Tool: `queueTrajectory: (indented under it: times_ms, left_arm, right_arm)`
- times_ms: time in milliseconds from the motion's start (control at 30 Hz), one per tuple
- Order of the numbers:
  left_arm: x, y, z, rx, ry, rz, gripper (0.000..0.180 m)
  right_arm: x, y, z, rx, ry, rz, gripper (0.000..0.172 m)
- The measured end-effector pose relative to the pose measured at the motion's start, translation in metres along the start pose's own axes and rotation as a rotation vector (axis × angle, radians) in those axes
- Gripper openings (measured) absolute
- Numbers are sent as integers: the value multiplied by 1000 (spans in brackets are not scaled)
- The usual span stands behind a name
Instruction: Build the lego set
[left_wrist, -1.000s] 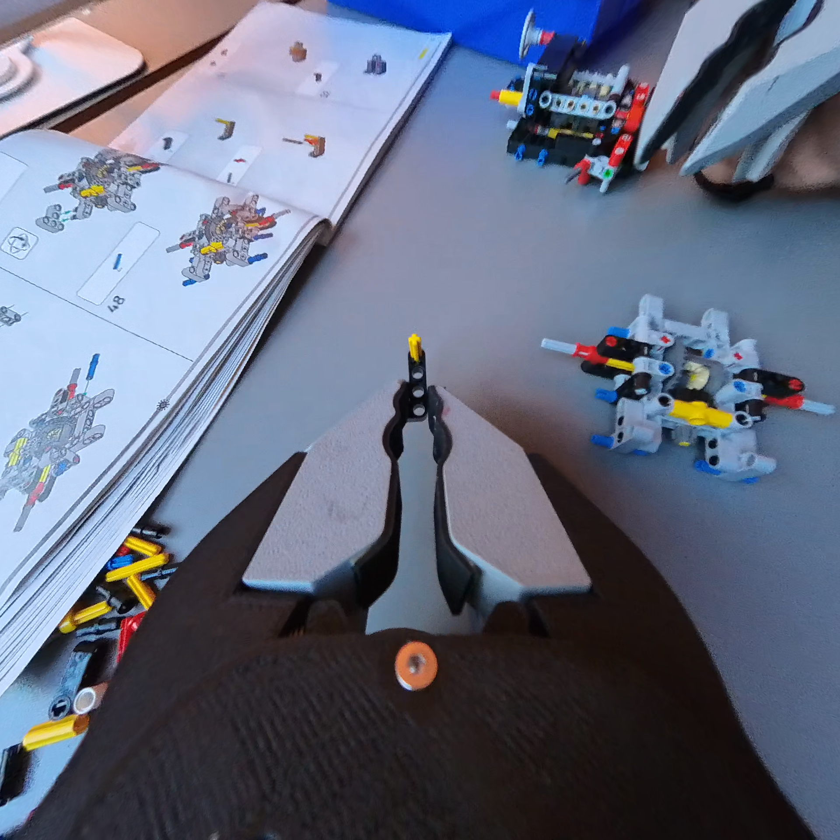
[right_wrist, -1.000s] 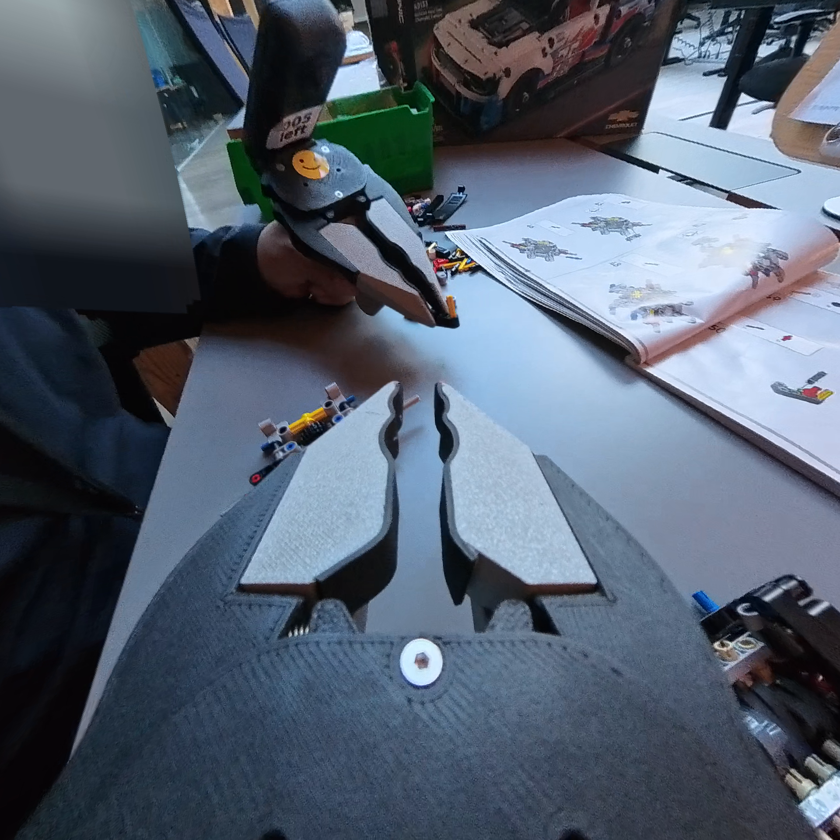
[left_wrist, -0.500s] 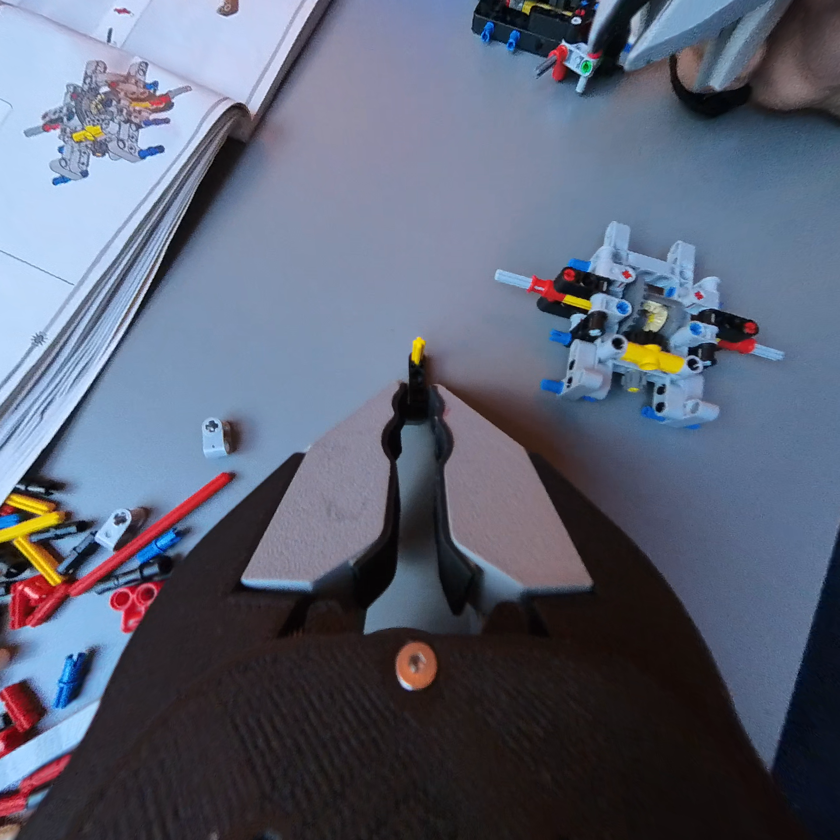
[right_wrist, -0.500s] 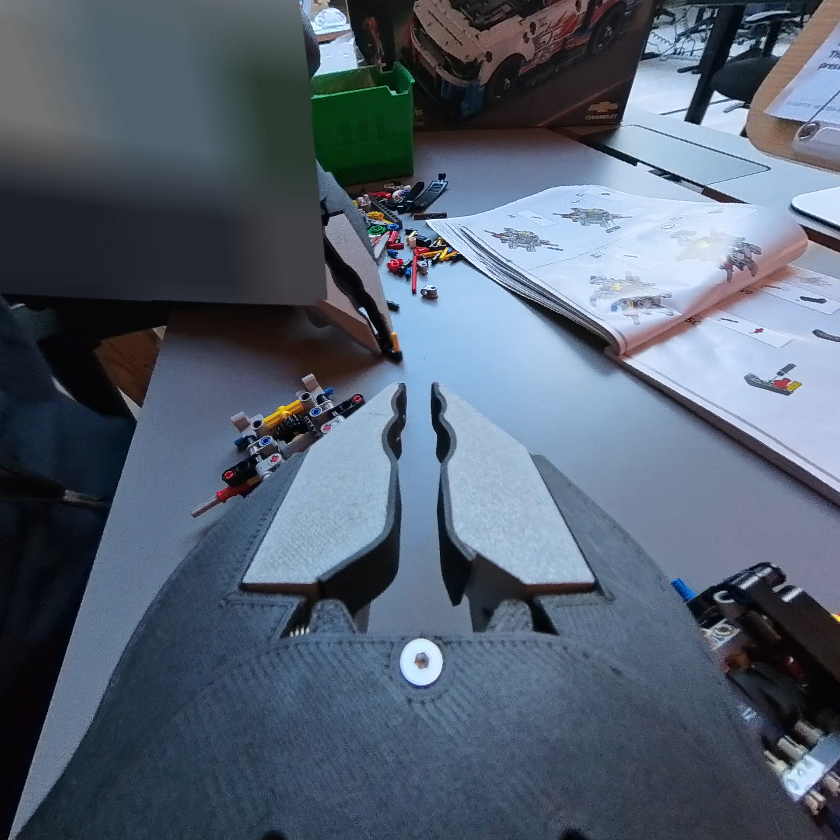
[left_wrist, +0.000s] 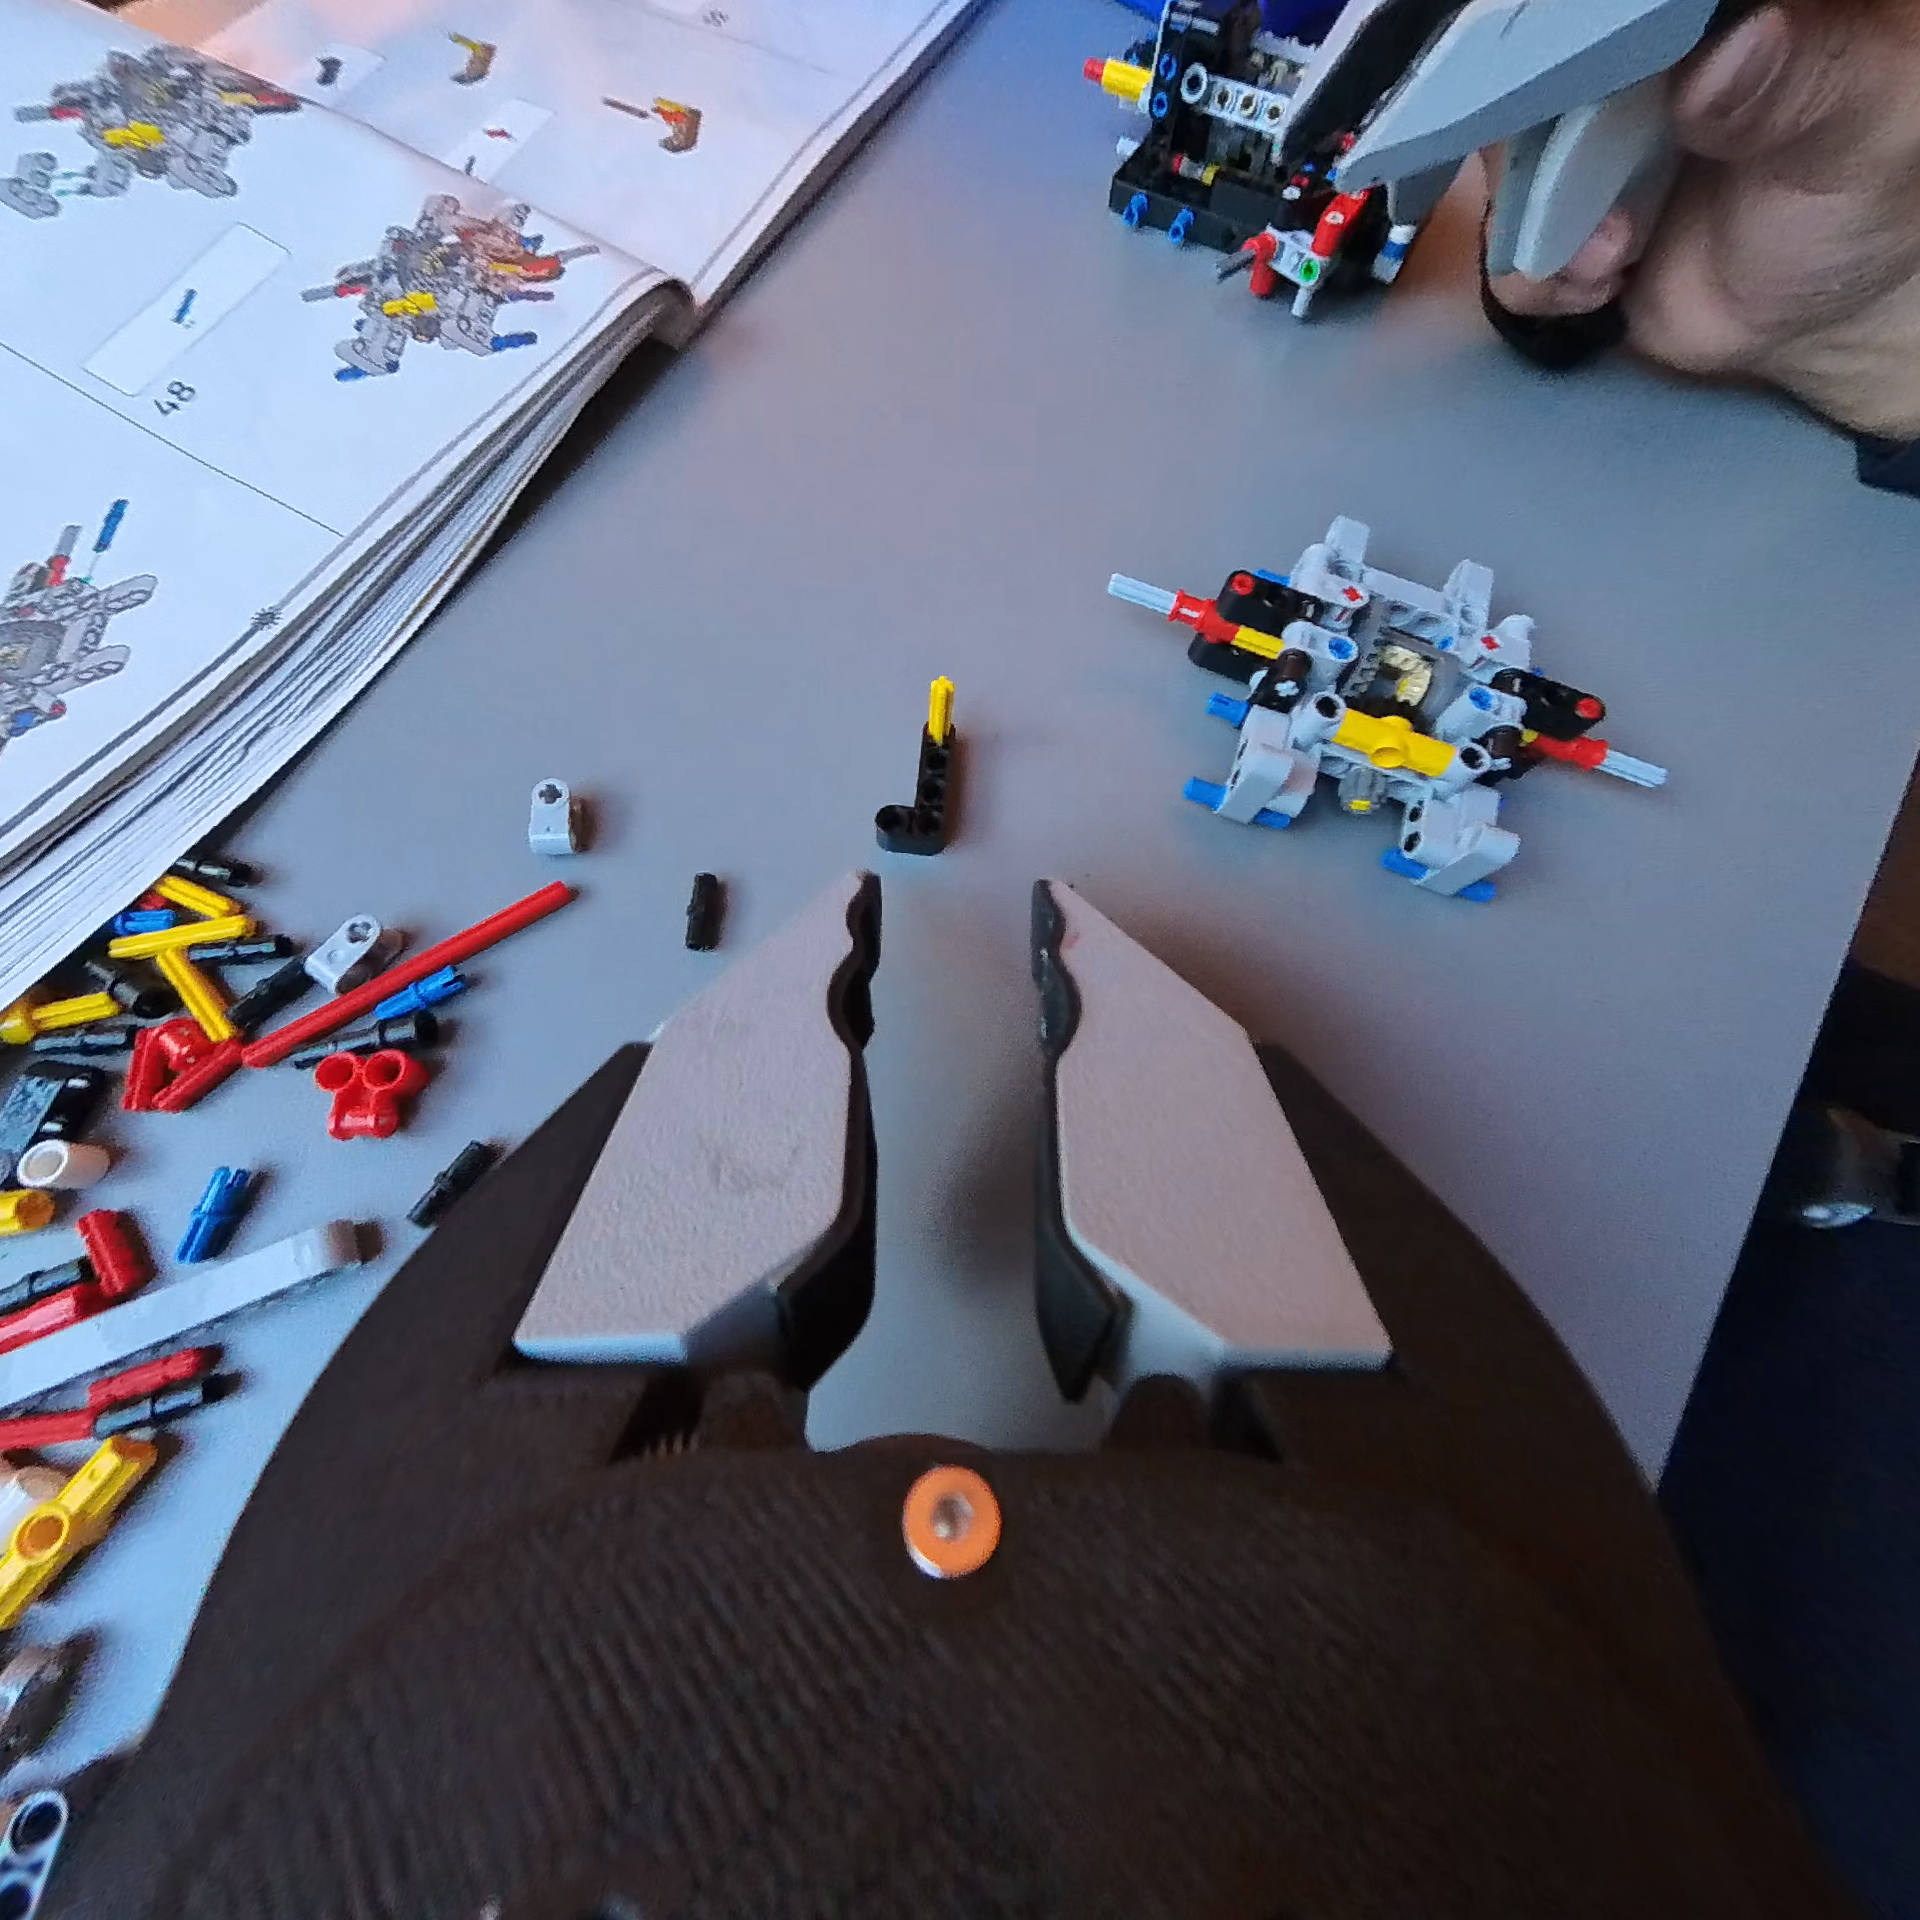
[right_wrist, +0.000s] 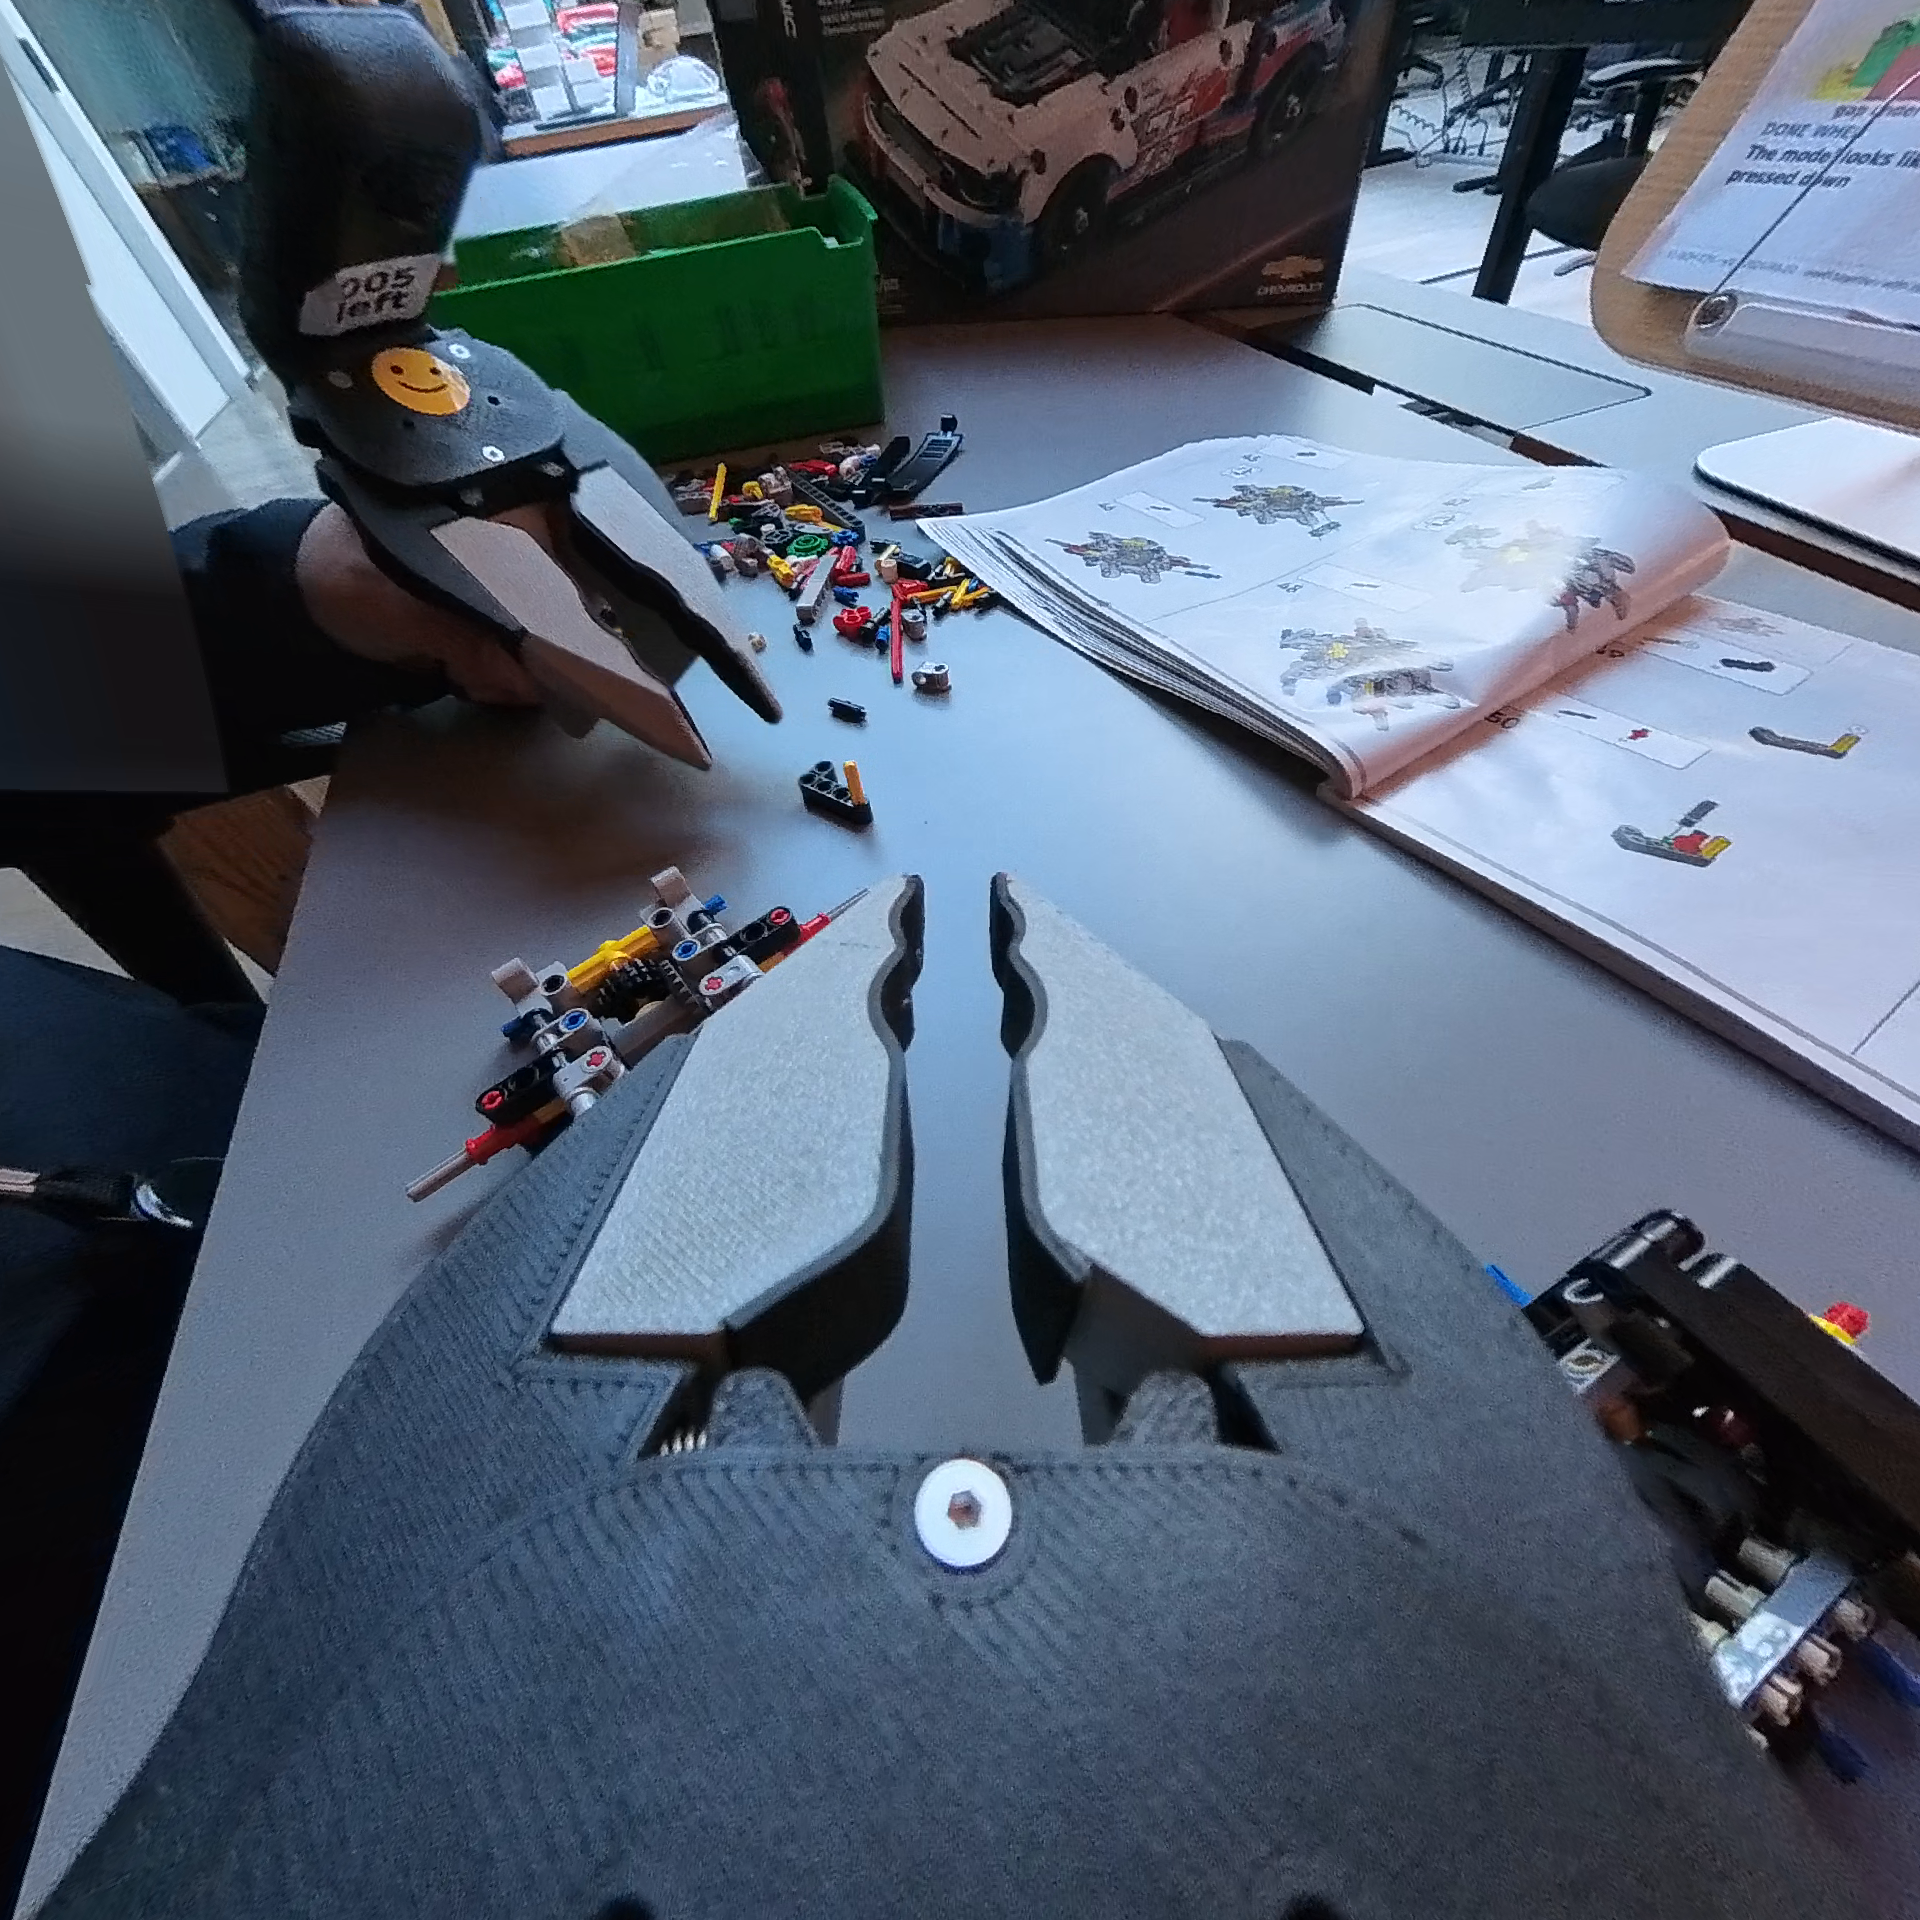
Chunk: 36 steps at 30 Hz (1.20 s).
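Note:
A black L-shaped beam with a yellow axle (left_wrist: 923, 781) lies on the grey table (left_wrist: 790, 488), just beyond my left gripper (left_wrist: 954, 896). The left gripper is open and empty. The beam also shows in the right wrist view (right_wrist: 836, 792), with the left gripper (right_wrist: 740, 732) above and beside it, apart from it. My right gripper (right_wrist: 956, 896) has its fingers a little apart with nothing between them. A grey, yellow and black gear assembly (left_wrist: 1382, 712) sits to the right; it also shows in the right wrist view (right_wrist: 634, 987), beside the right gripper's left finger.
An open instruction booklet (left_wrist: 270, 343) lies at the left, also far right in the right wrist view (right_wrist: 1455, 623). Loose parts (left_wrist: 187, 1039) lie scattered at the left. A larger black build (left_wrist: 1236, 145) stands far right. A green bin (right_wrist: 675, 322) and a set box (right_wrist: 1039, 156) stand behind. My hands' fingertips stand some 15 cm from each other.
My left gripper opened and let go of the black L-beam with the yellow axle, which now lies on the table; the gripper drew back from it. The right gripper stayed nearly unchanged.

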<state>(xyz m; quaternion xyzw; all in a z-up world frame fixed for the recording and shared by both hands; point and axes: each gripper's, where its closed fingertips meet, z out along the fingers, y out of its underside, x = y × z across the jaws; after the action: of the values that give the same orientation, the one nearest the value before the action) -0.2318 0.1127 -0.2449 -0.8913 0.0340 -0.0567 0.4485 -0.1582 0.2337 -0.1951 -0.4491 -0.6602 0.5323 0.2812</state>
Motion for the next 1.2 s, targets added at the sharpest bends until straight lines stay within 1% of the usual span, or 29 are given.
queueTrajectory:
  times_ms: [167, 333, 467, 533, 633, 700, 767, 900, 1033, 1100, 1200]
  left_arm:
    - [-2, -2, -5, 27, -21, -2, 23]
    - [-2, -1, -3, 18, -1, -17, 21]
    - [-6, -6, -10, 73, -6, -36, 21]
    - [-15, -2, -14, 65, -36, -40, 20]
    - [-33, 13, -25, 8, -113, -16, 19]
    - [-48, 24, -36, -27, -175, -15, 18]
    - [-61, 29, -50, -30, -217, -34, 16]
    - [-82, 33, -72, -34, -276, -91, 16]
    - [-94, 36, -80, -84, -295, -111, 16]
    - [-104, 39, -85, -125, -343, -95, 16]
    - [-111, 40, -95, -132, -356, -129, 16]
  right_arm:
    - [-1, -1, 1, 2, 1, -4, 8]
    - [1, -1, 0, 7, 3, -2, 8]
    - [2, -1, 1, 7, -5, 4, 8]
    - [1, -1, 1, 7, -6, 2, 8]
    - [1, 0, 2, 2, -9, 3, 8]
    - [1, 0, 2, 2, -10, 4, 8]
    - [1, 0, 2, 4, -10, 5, 8]
    - [0, 0, 3, 2, -10, 2, 8]
    - [0, 1, 3, -3, -1, -5, 9]
    - [1, 1, 3, -2, 6, -6, 9]
    - [2, 0, 1, 5, 15, -1, 8]
